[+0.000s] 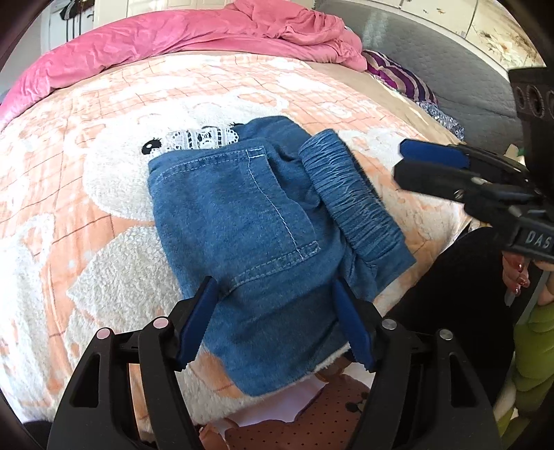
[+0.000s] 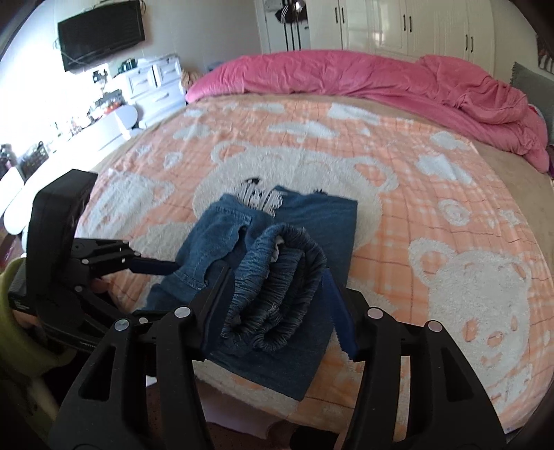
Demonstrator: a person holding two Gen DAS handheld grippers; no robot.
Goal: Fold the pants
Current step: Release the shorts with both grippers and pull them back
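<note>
Blue denim pants (image 1: 242,214) lie folded into a small bundle near the front edge of the bed, with the gathered elastic waistband (image 1: 349,194) on top at the right and white lace trim (image 1: 204,138) at the far end. My left gripper (image 1: 273,290) is open, its fingers straddling the near edge of the bundle. My right gripper (image 2: 273,277) is open around the waistband (image 2: 277,270) of the pants (image 2: 311,221), not pinching it. In the left wrist view the right gripper (image 1: 412,162) hovers just right of the waistband. The left gripper (image 2: 152,266) shows at the left.
The bed carries an orange and white bear-print blanket (image 2: 432,214). A pink duvet (image 2: 381,79) is bunched along the far side. A striped purple cloth (image 1: 398,76) lies at the far right. A dresser (image 2: 152,83) and a wall TV (image 2: 100,33) stand at the left.
</note>
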